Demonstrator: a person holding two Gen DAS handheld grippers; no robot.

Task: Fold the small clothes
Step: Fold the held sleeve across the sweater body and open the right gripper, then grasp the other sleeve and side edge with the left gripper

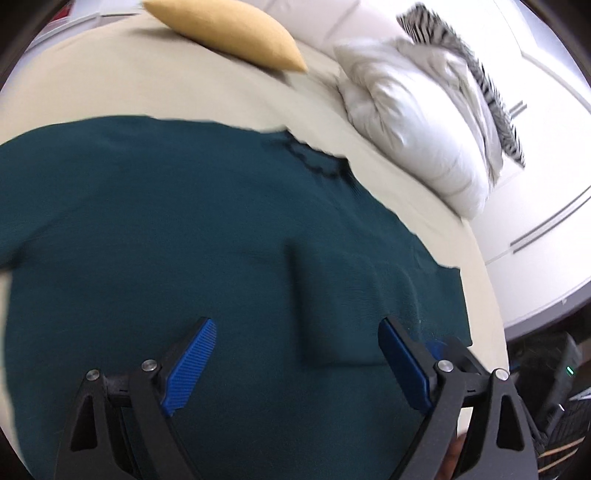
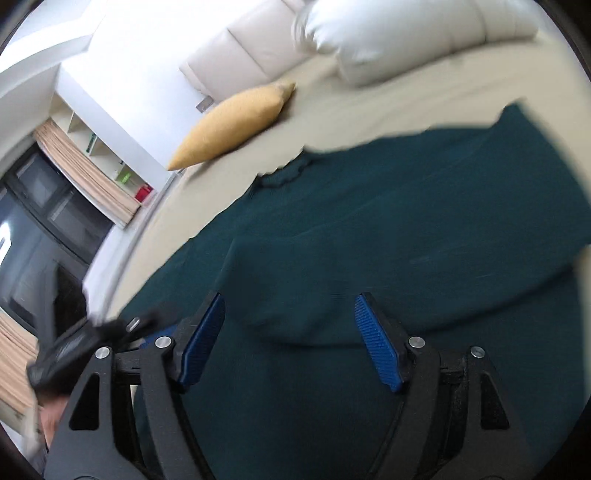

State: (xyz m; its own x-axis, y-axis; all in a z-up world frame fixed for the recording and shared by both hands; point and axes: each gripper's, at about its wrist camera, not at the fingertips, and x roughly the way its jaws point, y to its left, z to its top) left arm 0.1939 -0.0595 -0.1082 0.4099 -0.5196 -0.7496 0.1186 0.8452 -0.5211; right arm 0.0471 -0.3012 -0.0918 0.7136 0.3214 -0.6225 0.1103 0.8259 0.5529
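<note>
A dark teal knitted sweater (image 1: 184,229) lies spread on a cream bed sheet (image 1: 110,85); it also shows in the right wrist view (image 2: 388,229). One part is folded over onto the body, making a raised flap (image 1: 332,295) and a fold edge (image 2: 295,314). My left gripper (image 1: 297,325) is open and empty, hovering just above the sweater. My right gripper (image 2: 290,302) is open and empty above the sweater, with its fingers on either side of the fold edge. The other gripper (image 2: 74,343) shows blurred at the left of the right wrist view.
A mustard cushion (image 1: 229,33) lies at the head of the bed, also in the right wrist view (image 2: 232,122). A white pillow (image 1: 413,122) with a striped cloth (image 1: 472,74) sits at the right. White cupboards (image 1: 546,184), a window and curtain (image 2: 81,170) lie beyond the bed.
</note>
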